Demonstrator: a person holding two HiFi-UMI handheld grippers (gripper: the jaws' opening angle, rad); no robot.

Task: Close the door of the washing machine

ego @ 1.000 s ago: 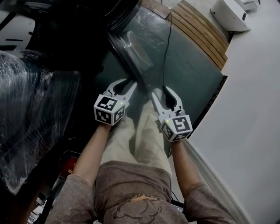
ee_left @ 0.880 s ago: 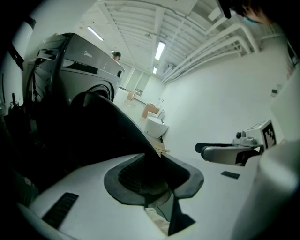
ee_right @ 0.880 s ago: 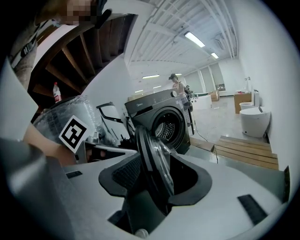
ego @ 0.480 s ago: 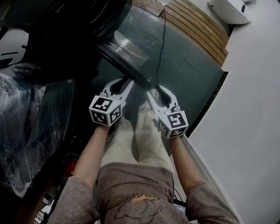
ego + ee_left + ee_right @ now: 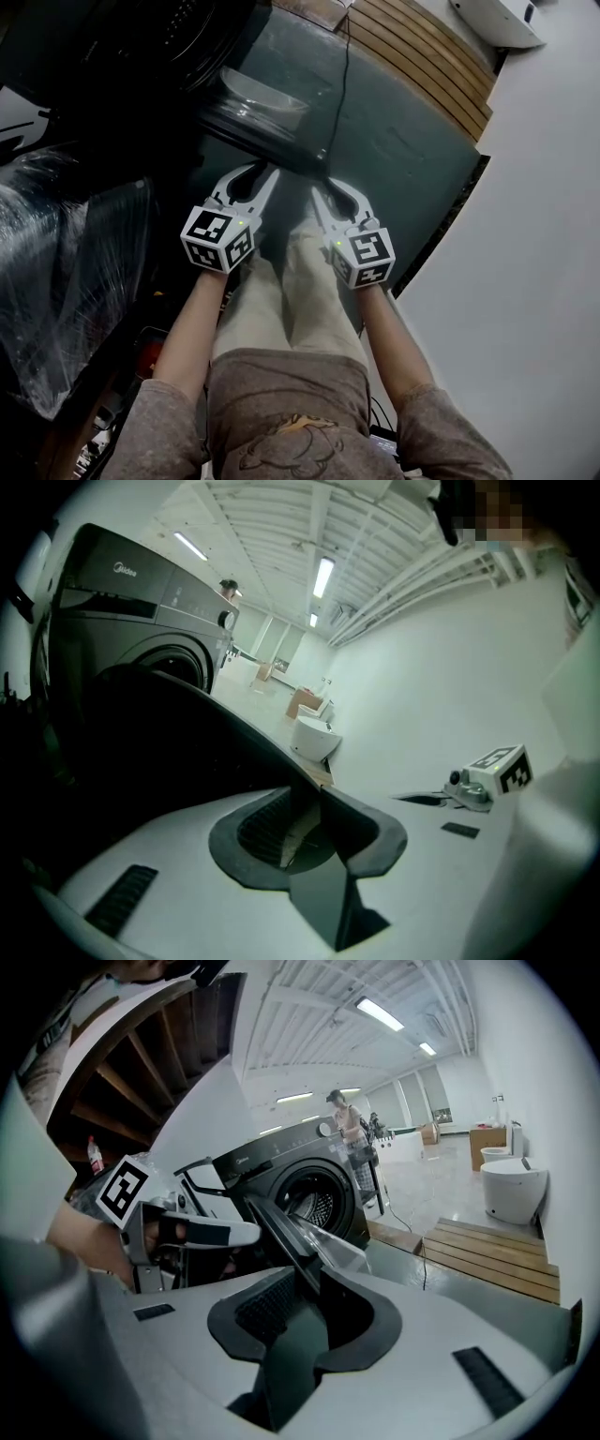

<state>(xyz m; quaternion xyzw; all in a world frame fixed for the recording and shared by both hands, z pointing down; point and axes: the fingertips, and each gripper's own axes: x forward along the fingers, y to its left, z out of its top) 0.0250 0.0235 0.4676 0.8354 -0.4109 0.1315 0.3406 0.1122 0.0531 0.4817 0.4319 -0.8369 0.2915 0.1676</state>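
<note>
The dark washing machine [image 5: 178, 33] [image 5: 300, 1190] stands at the top left with its round door [image 5: 255, 101] swung out, the glass bowl showing. My left gripper [image 5: 251, 176] [image 5: 309, 799] holds its jaws around the door's rim [image 5: 323, 892], and a strip of floor shows beside the rim. My right gripper [image 5: 324, 192] [image 5: 309, 1283] is just to the right on the same rim [image 5: 291, 1232]. Its jaws are closing, and the rim fills the gap between the pads. Each gripper also shows in the other's view: left [image 5: 202, 1234], right [image 5: 419, 799].
A plastic-wrapped bulky thing [image 5: 66, 253] stands close on the left. A black cable [image 5: 345, 89] runs over the dark green mat [image 5: 412, 150] to a slatted wooden platform [image 5: 427, 52]. A white unit [image 5: 497, 19] sits beyond. A distant person [image 5: 342, 1115] stands behind the machine.
The door has swung toward the machine, from a steep diagonal to nearly across the view. Both grippers moved with it, up and to the left, and the right jaws have narrowed.
</note>
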